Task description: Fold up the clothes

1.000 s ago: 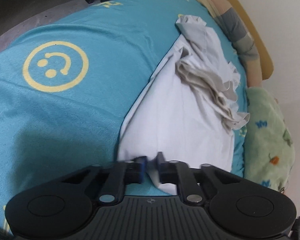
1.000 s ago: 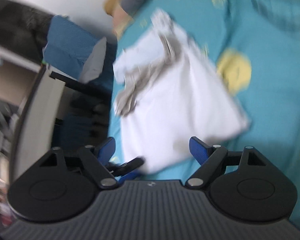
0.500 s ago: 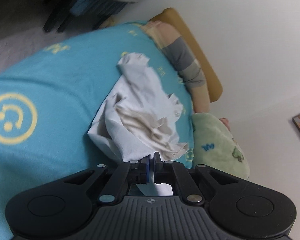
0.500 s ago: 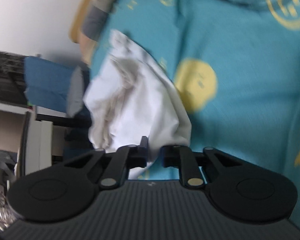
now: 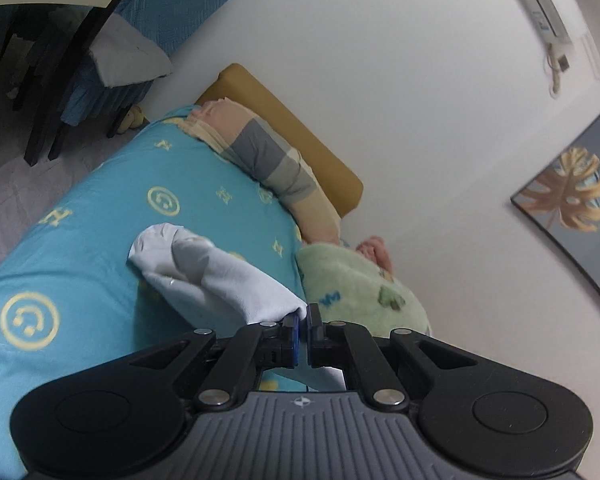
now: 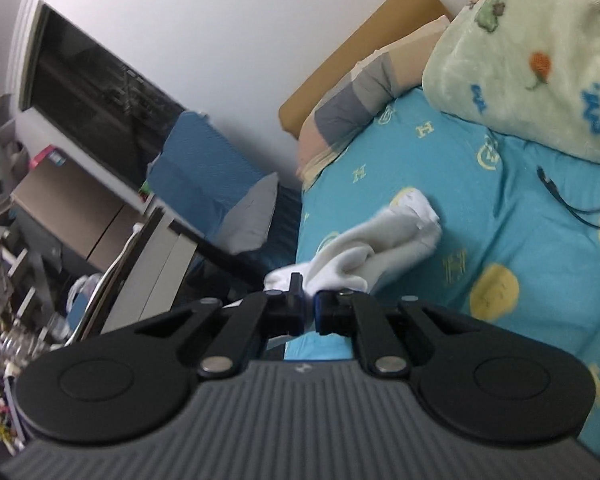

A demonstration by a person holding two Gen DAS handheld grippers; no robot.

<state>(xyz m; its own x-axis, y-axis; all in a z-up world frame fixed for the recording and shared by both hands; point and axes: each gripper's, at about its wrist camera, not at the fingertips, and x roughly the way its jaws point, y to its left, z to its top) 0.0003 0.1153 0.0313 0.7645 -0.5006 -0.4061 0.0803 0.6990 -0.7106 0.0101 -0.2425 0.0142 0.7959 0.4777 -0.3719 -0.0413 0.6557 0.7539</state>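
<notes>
On the bed, a white garment is held up at one end by both grippers, while its far end trails on the teal sheet. The left gripper is seen clamped tight on a corner of the cloth, with fabric showing between the pads and below them. The right gripper is likewise pinched on cloth; a second ago its jaws stood wide over the garment, and they have since been brought together on the fabric. In that same second the garment was lying spread and flat; now it has been drawn upward and bunched into a long hanging roll, with less of it resting on the sheet. A two-handed grip has thus been secured and a lift begun, which is judged to be the opening of a shake-out or re-lay before folding. No fold is yet made. A green blanket and a pillow lie near the far end.
</notes>
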